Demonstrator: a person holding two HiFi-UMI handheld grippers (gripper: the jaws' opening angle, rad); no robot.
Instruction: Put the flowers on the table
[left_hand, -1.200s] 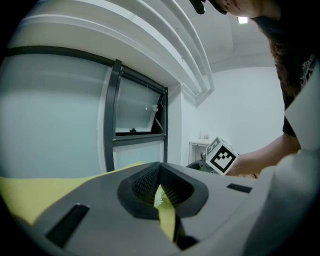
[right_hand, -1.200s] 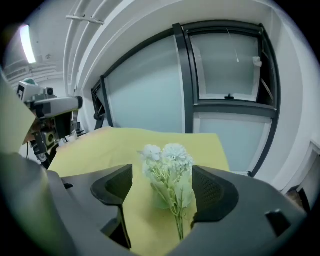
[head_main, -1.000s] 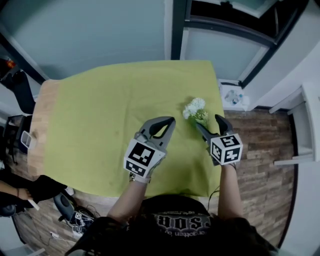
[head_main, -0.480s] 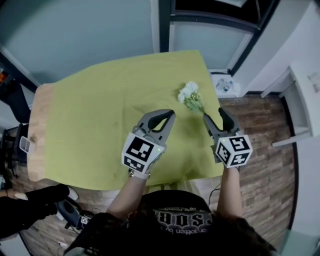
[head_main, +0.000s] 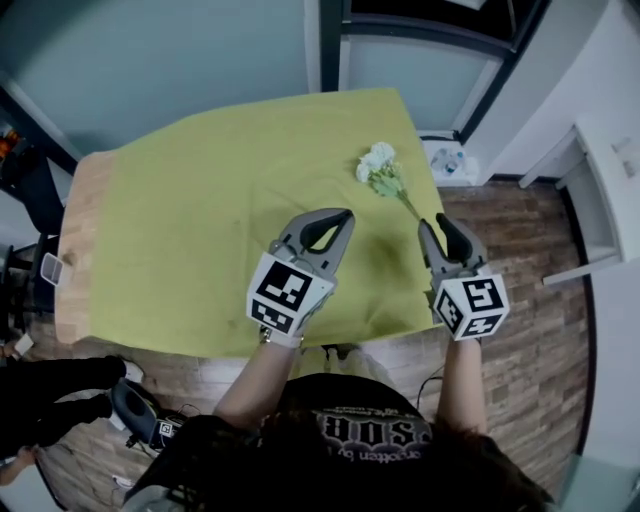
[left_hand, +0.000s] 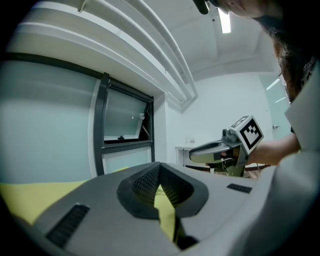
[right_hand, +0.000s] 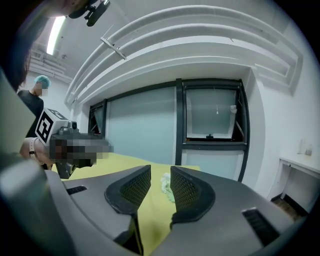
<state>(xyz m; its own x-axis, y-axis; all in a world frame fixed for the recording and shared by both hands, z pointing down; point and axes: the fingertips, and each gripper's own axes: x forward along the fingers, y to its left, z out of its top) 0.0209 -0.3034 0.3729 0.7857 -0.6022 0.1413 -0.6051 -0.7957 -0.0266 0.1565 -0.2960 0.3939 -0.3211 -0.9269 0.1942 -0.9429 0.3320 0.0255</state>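
Green cloth (head_main: 200, 220) covers most of the wooden tabletop (head_main: 78, 240), leaving a bare strip of wood along its left side. White flowers (head_main: 378, 170) with a thin green stem lie flat on the cloth near the far right edge, with the blooms pointing away from the person and the stem trailing back towards the right gripper (head_main: 435, 222). That gripper is near the stem's end but clear of it. Its jaws are closing, with a narrow gap left between them and nothing in the gap. In the right gripper view, the flowers (right_hand: 166, 187) show beyond the jaws on the cloth. The left gripper (head_main: 345, 215) is held over the middle of the cloth, well to the left of the flowers. Its jaws meet at the tips and hold nothing.
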